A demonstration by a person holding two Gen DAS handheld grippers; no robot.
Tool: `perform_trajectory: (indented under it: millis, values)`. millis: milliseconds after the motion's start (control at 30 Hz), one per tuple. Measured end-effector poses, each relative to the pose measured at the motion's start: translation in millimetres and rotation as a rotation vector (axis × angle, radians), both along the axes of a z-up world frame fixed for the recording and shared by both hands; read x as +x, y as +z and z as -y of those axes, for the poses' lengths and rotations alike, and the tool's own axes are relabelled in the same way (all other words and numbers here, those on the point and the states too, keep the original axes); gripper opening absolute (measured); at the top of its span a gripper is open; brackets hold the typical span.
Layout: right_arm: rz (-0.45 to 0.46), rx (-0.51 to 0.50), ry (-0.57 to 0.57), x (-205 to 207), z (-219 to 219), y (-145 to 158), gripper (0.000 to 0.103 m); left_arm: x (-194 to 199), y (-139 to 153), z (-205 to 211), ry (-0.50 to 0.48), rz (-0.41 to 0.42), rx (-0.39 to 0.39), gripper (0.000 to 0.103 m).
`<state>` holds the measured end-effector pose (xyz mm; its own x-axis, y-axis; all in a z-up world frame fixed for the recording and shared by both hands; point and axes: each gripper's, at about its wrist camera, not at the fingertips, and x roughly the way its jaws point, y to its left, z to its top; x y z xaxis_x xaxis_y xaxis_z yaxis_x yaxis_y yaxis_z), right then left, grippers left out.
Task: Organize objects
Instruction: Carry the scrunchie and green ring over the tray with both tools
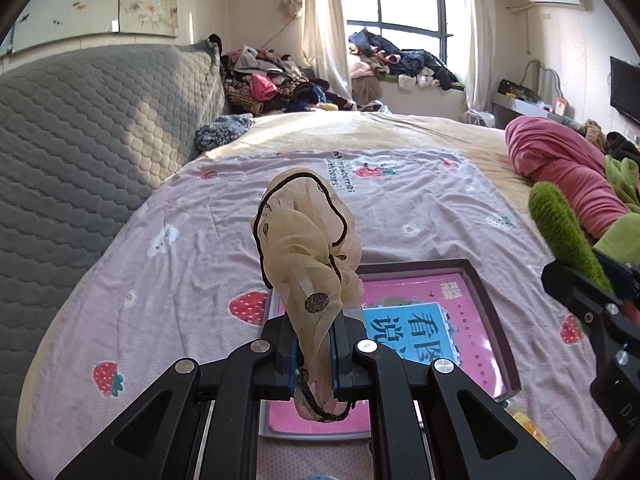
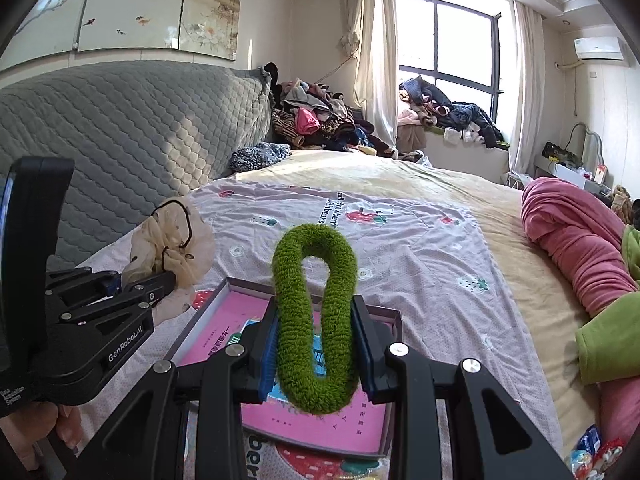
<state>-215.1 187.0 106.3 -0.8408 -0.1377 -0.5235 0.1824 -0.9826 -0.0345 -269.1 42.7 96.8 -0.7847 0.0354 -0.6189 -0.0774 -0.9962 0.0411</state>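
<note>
1. Sunlit bedroom: a bed (image 1: 420, 216) covered with a pale lilac sheet printed with strawberries fills both wrist views.
2. Nearest in the left wrist view, at 6 o'clock, the left gripper (image 1: 314, 350) is clamped on a beige sheer scrunchie (image 1: 308, 248) with dark trim, which stands up out of the jaws.
3. Nearest in the right wrist view, at 6 o'clock, the right gripper (image 2: 316, 344) is clamped on a fuzzy green scrunchie (image 2: 314, 280), squeezing its loop into a tall narrow shape.
4. Just beyond and beneath both grippers, a shallow grey tray (image 2: 208, 304) lies on the sheet, holding a pink book (image 1: 424, 312) with a blue panel of Chinese characters.
5. At 9 o'clock in the right wrist view, the left gripper shows from the side with its beige scrunchie, and part of a hand (image 2: 48, 424) appears below it.
6. At 3 o'clock, a rolled pink blanket (image 2: 572, 240) lies on the bed beside green fabric.
7. At 10 o'clock, a grey quilted headboard (image 1: 80, 140) rises.
8. Farthest, at 12 o'clock, piles of clothes (image 2: 316, 120) sit beside cream curtains and a bright window (image 2: 448, 48).
</note>
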Motion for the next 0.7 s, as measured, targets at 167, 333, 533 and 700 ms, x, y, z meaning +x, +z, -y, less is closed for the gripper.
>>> perform_trajectory:
  millis: [167,333,533,700]
  values:
    - [-0.002,-0.004,-0.001,-11,1,-5,0.033,-11,-10,-5,0.001,0.005,-0.008,0.012]
    - [0.022,-0.004,0.001,-25,-1,-18,0.033,-25,-16,-13,-0.002,0.005,-0.027,0.012]
    - [0.068,-0.012,-0.003,-43,-9,-38,0.033,-42,-27,-16,-0.013,0.025,-0.037,0.012]
    - [0.129,-0.045,0.01,-56,-11,-52,0.033,-60,-40,-17,-0.01,0.055,-0.028,0.012]
